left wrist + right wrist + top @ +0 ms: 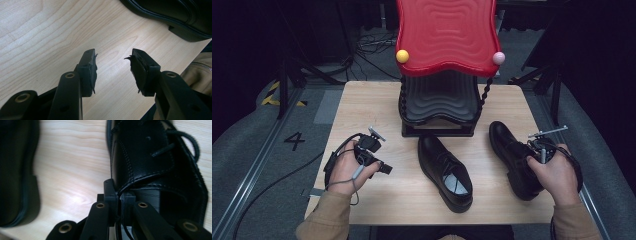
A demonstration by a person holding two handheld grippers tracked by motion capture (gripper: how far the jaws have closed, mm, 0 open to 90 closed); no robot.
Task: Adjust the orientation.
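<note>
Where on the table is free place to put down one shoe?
Bare wood on the table lies left of the rack, above the left gripper, and between the middle shoe and right shoe. It is crowded directly before the rack.

A light wooden bench (377, 105) stands in a dim room on a grey floor (247, 150). A red wavy-topped rack (447, 35) sits at the bench's far edge. Left of the bench, a painted number four (294, 141) marks the floor, with yellow-black hazard tape (274, 95) farther back. Behind the rack, cables (372, 45) lie tangled. Dark stand legs (552, 85) rise right of the bench.
</note>
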